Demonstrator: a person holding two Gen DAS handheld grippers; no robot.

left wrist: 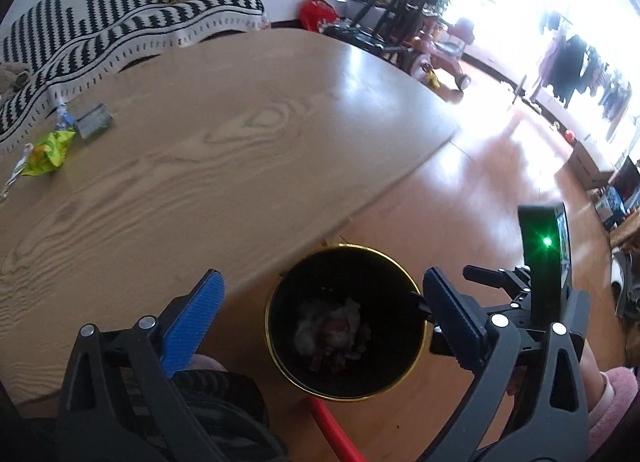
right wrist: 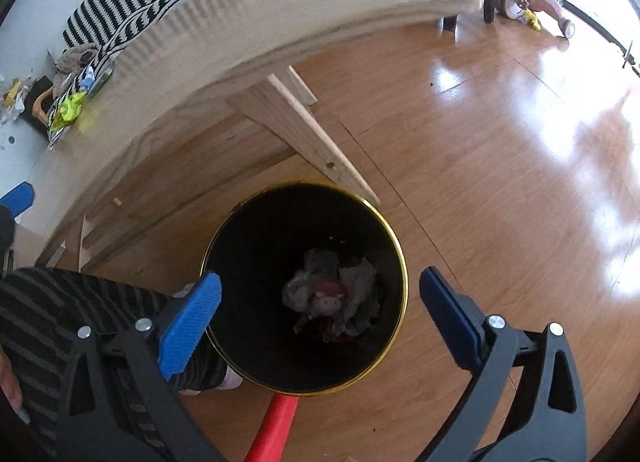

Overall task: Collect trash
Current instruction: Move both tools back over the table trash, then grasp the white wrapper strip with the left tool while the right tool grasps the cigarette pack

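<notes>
Hovering above bin (right wrist: 304, 290): both tools (left wrist: 320, 304) (right wrist: 320, 306) spread, empty; trash (right wrist: 332, 298) inside.

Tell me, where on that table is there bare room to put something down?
Most of the table is bare: the whole wood stretch from the wrappers and the small grey box across to the rounded far end. It is crowded only at that near-left corner, beside the striped cloth. On the floor, the bin fills the spot by the table leg.

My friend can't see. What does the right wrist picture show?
Open blue tongs with nothing between them hang over a black bin with a gold rim, crumpled trash at its bottom. The bin stands on a wood floor beside a table.
</notes>
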